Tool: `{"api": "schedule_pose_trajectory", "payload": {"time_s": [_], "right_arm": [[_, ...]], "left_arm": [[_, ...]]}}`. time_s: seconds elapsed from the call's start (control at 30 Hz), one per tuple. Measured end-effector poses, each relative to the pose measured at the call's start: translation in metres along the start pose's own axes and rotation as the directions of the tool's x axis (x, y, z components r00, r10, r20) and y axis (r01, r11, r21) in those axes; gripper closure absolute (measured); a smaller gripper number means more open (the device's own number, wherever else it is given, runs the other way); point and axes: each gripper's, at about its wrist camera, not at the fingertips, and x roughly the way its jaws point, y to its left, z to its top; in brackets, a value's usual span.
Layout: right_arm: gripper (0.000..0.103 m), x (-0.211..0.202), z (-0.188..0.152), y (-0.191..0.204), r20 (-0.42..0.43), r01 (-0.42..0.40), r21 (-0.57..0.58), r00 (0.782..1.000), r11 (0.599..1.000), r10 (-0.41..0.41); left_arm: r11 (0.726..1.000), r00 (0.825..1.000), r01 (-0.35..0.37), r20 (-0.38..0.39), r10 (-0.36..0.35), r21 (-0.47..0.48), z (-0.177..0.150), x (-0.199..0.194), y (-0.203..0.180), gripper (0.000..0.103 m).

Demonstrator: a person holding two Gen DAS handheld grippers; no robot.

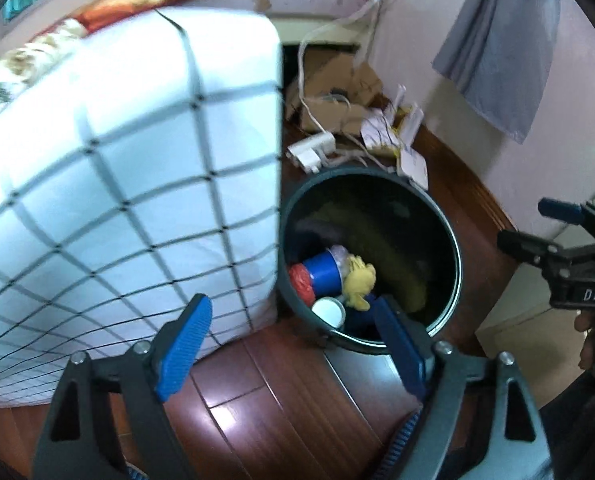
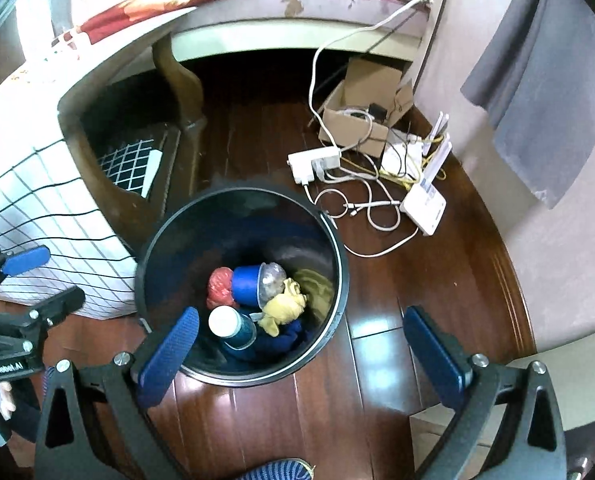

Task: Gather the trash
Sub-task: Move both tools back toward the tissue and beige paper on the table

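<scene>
A round black plastic trash bin (image 2: pixel 339 280) stands on the dark red wooden floor (image 2: pixel 397 288), beside a white grid-patterned bedsheet (image 1: pixel 117 184). Inside lie a blue cup with a clear lid (image 2: pixel 253 284), a crumpled red bag (image 2: pixel 219 286), a yellow cloth (image 2: pixel 283 308) and a white-topped container (image 2: pixel 225 322). Above the bin, the left gripper (image 1: pixel 295 350) and right gripper (image 2: pixel 301 356) both hold their blue-padded fingers spread wide, empty. A white power strip (image 2: pixel 315 164) and router (image 2: pixel 423 200) lie nearby.

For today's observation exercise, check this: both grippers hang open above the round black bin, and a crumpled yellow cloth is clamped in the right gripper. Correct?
One detail is wrong. The crumpled yellow cloth lies inside the round black bin, not in the right gripper, whose jaws are empty. The right wrist view shows this. The left gripper is also open.
</scene>
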Motion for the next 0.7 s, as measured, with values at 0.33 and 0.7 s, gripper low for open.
{"api": "schedule_pose_trajectory", "payload": {"time_s": [0.33, 0.7], "right_arm": [[0.0, -0.043, 0.02, 0.043, 0.095, -0.033, -0.065, 0.995, 0.997, 0.039], [0.0, -0.081, 0.048, 0.111, 0.178, -0.077, -0.199, 0.978, 0.977, 0.113]], "left_arm": [[0.996, 0.989, -0.035, 0.139, 0.047, -0.088, -0.003, -0.062, 0.041, 0.018], [0.983, 0.967, -0.084, 0.226, 0.12, -0.162, -0.003, -0.101, 0.076, 0.018]]}}
